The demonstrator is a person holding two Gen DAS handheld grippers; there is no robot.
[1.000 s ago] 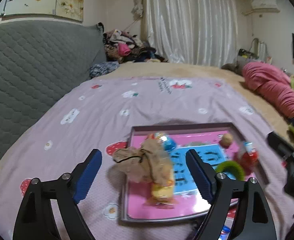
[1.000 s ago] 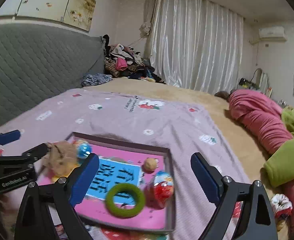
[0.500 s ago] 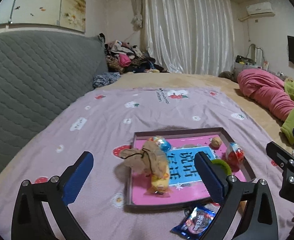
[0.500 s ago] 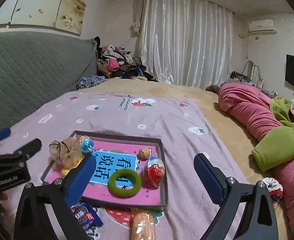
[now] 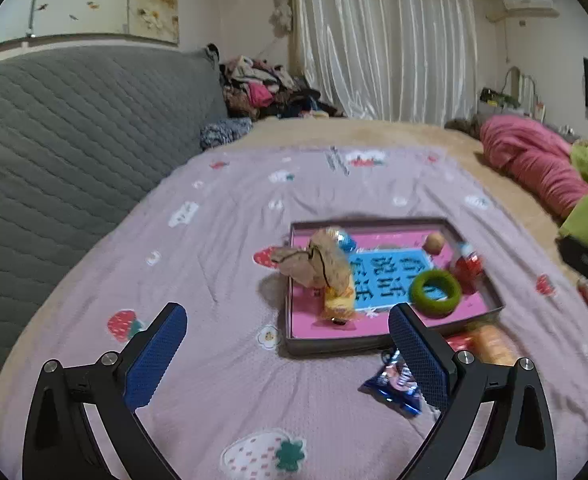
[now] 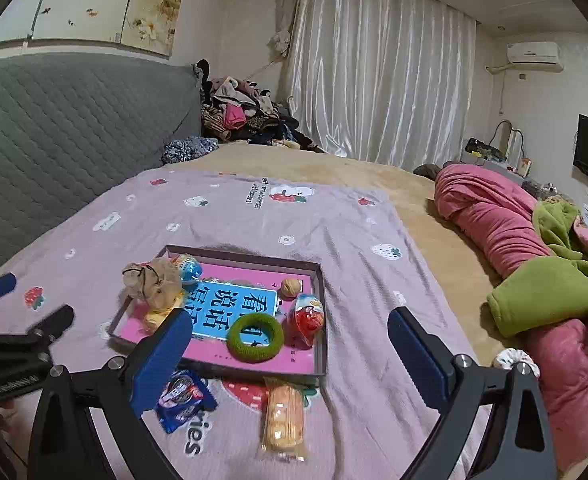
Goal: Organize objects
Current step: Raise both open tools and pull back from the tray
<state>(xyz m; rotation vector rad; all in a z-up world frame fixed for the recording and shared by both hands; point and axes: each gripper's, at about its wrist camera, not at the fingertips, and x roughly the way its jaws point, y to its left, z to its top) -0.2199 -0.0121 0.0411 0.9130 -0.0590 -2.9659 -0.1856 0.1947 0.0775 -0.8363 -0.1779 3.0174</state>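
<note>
A shallow pink tray [image 6: 320,320] [image 5: 374,342] lies on the lilac bedspread. In it are a beige scrunchie [image 6: 151,282] [image 5: 318,264], a green ring [image 6: 255,337] [image 5: 434,293], a red toy egg [image 6: 306,317], a walnut [image 6: 290,287], a blue ball [image 6: 191,269] and a yellow packet [image 5: 338,302]. A blue snack packet [image 6: 183,396] [image 5: 396,386] and an orange biscuit pack [image 6: 283,416] lie on the spread in front of the tray. My left gripper [image 5: 287,354] is open and empty, short of the tray. My right gripper [image 6: 289,354] is open and empty above the tray's near edge.
A grey quilted headboard [image 6: 53,140] runs along the left. A pile of clothes [image 6: 245,116] sits at the far corner. Pink and green bedding [image 6: 534,260] is heaped on the right. A small white scrunchie [image 6: 514,360] lies by the bedding.
Both grippers have drawn back and up from the tray, still open. The blue packet and the biscuit pack in front of the tray have come into view.
</note>
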